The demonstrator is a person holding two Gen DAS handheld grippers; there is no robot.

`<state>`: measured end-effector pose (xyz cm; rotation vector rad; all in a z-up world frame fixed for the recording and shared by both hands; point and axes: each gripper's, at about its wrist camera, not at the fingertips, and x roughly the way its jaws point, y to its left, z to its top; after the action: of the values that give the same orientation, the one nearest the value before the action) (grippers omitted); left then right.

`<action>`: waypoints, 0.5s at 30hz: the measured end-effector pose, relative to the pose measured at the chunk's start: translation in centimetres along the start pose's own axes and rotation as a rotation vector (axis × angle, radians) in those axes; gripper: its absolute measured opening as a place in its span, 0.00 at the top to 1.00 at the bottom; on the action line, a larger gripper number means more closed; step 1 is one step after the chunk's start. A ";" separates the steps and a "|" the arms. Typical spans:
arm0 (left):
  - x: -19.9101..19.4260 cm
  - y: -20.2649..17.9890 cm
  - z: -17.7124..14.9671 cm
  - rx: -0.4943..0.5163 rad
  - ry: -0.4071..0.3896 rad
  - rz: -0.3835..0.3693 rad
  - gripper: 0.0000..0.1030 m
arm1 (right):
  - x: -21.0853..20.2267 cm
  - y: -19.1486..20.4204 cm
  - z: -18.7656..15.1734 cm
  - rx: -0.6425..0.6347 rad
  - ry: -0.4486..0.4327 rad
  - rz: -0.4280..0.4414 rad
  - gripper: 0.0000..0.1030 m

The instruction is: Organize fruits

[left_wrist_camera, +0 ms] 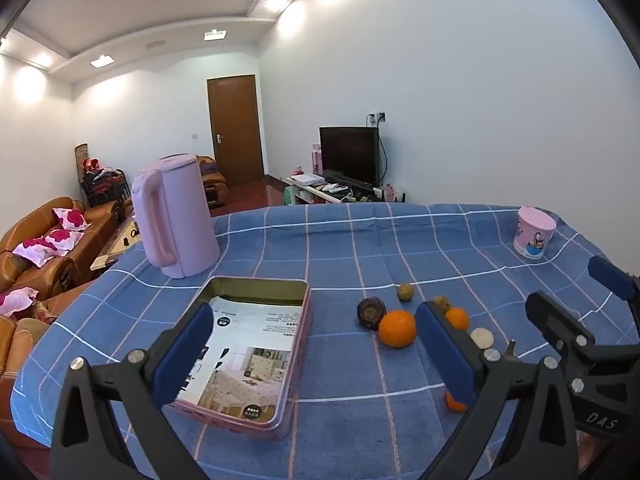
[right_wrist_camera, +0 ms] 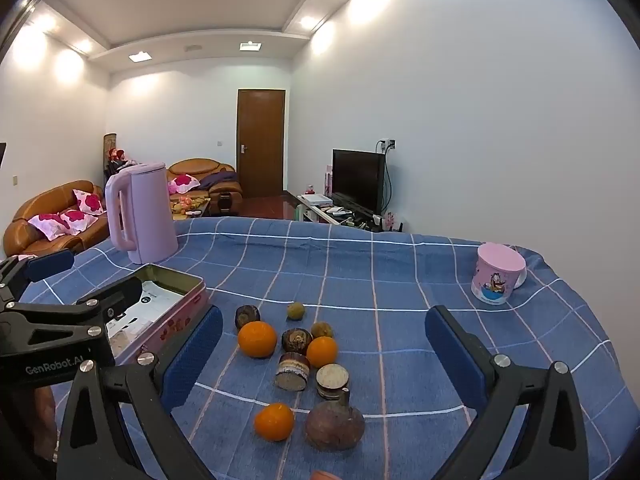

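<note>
Oranges [right_wrist_camera: 257, 339], smooth and round, beside a perhaps metal rectangular tin [left_wrist_camera: 298, 322].

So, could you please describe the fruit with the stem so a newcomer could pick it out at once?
Start at the pink tin on the blue checked tablecloth; the fruit cluster lies to its right. The nearest piece is a large dull purple-brown fruit, beside an orange. It alone has a stubby upright stem.

Blue checked table [right_wrist_camera: 400, 280] (cloth-covered) carries kettle [right_wrist_camera: 146, 216], tin [right_wrist_camera: 176, 312], cup [right_wrist_camera: 496, 276], fruits [right_wrist_camera: 257, 339].
</note>
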<state>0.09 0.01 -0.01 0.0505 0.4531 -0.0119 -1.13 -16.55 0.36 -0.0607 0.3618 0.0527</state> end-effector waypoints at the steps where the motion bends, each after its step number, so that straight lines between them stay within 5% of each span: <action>1: 0.1 0.0 0.0 0.000 0.003 -0.003 0.00 | 0.0 0.0 0.0 0.000 0.000 0.000 0.01; 15: -0.4 -0.1 -0.3 0.002 -0.013 0.002 0.00 | -0.7 0.3 0.1 -0.009 0.005 -0.002 0.01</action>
<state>-0.39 -0.09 -0.16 0.0523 0.4397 -0.0108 -1.75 -16.24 0.71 -0.0698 0.3669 0.0519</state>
